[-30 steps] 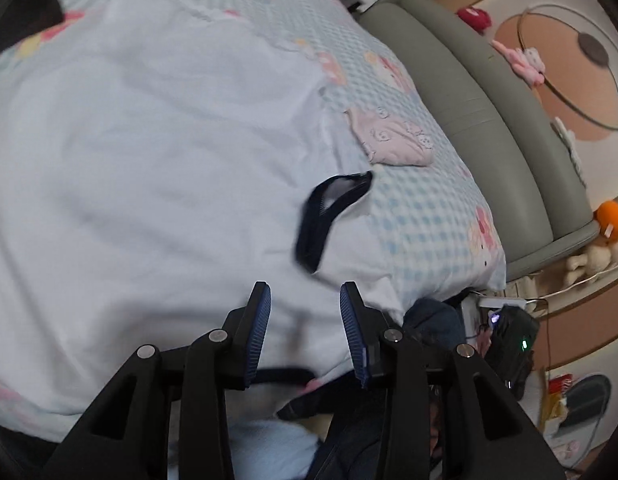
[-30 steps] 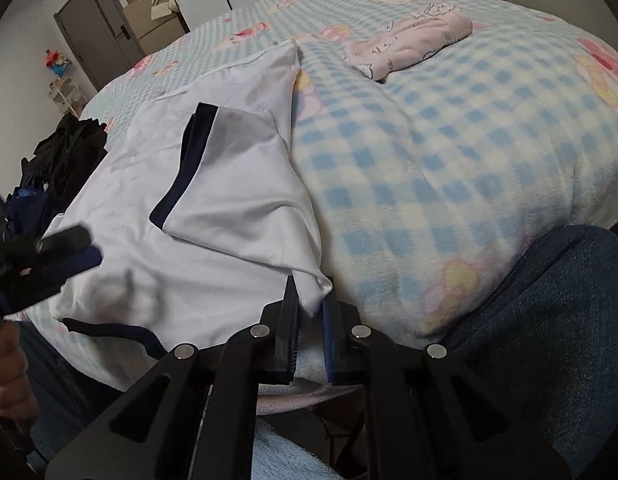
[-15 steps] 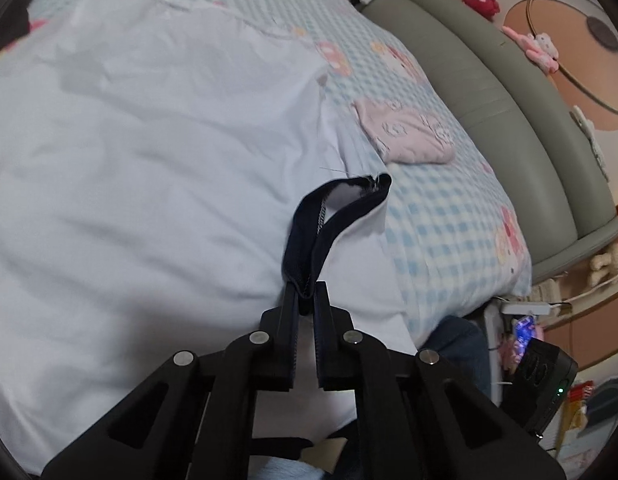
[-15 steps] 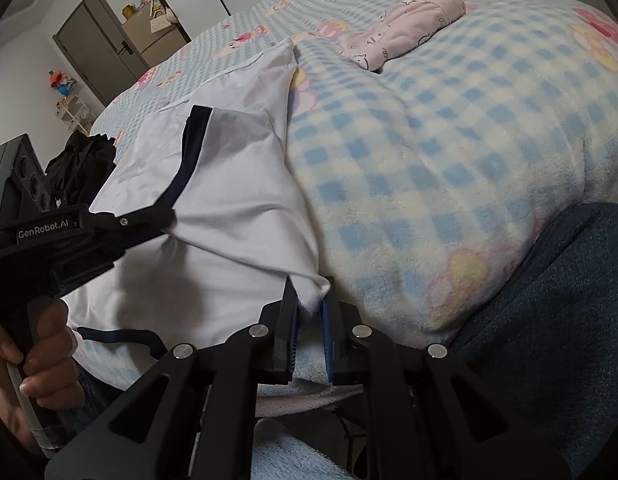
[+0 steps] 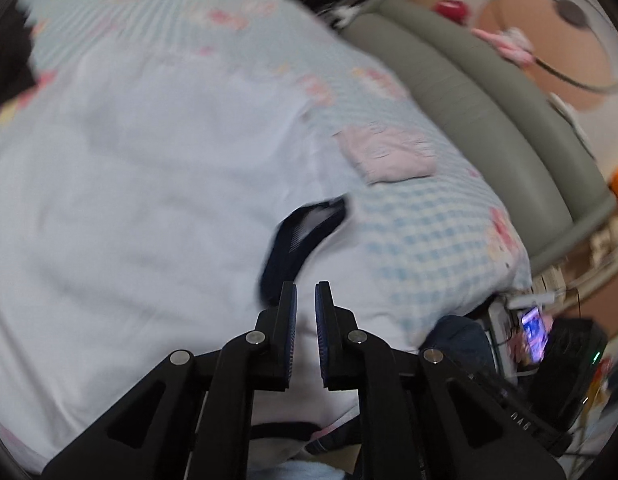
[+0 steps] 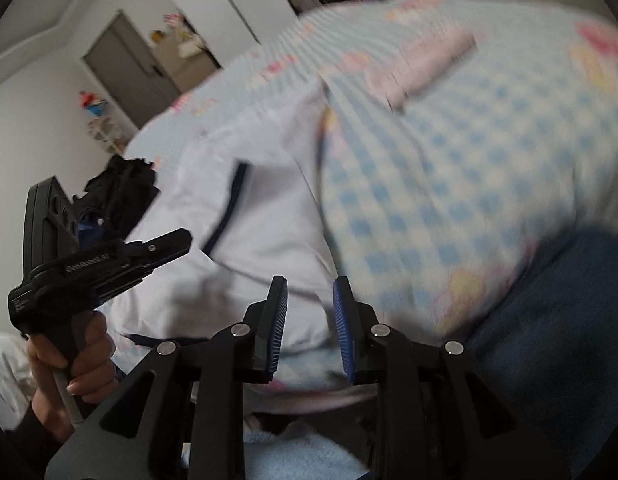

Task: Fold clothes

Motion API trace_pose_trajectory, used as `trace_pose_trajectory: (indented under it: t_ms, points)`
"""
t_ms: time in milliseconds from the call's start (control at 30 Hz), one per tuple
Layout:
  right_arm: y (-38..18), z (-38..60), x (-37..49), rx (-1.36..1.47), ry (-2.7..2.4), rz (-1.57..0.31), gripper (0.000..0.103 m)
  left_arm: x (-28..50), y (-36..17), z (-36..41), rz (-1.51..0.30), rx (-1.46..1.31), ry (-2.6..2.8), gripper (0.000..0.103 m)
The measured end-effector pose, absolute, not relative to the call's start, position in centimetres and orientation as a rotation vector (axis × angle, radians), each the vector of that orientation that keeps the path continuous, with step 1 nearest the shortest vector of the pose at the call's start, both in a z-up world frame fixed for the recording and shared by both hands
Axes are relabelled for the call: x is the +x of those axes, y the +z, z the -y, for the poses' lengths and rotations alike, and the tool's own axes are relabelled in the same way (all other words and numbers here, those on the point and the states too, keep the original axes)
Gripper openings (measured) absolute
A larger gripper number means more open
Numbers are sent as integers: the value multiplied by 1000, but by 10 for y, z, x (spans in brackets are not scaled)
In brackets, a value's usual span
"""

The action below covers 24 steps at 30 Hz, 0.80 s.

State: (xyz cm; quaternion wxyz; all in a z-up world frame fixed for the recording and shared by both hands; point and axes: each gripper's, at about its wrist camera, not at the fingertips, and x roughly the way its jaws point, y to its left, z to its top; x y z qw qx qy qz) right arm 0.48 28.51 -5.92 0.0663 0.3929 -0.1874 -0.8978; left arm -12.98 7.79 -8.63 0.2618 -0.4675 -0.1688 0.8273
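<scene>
A white shirt (image 5: 129, 200) with navy trim lies spread on the checked blanket (image 5: 429, 232). Its navy sleeve cuff (image 5: 305, 232) lies just beyond my left gripper (image 5: 305, 292), whose jaws are opening with a narrow gap and no cloth pinched between them. In the right wrist view the shirt (image 6: 261, 240) has its sleeve folded onto the body, the navy band (image 6: 229, 208) running down it. My right gripper (image 6: 310, 292) hovers over the shirt's near corner, jaws opening, nothing held. The left gripper (image 6: 177, 242) shows at the left, held by a hand (image 6: 81, 344).
A folded pink garment (image 5: 389, 156) lies on the blanket beyond the shirt. A grey padded headboard (image 5: 489, 100) runs along the right. A dark clothes pile (image 6: 121, 184) sits at the bed's far left. A person's jeans leg (image 6: 549, 320) is close on the right.
Both grippers have let go: the left released the navy cuff it pinched half a second ago, the right released the shirt's corner. Both lifted slightly, and the views are blurred.
</scene>
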Motion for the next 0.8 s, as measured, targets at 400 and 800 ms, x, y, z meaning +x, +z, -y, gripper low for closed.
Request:
trace_pose_trajectory:
  t_ms: [400, 800]
  points:
    - [-87, -285, -31, 1452, -2671, 453, 28, -123, -115, -69, 359, -1389, 2270, 15]
    - [-57, -243, -134, 1316, -2590, 194, 28, -173, -112, -109, 285, -1389, 2168, 15]
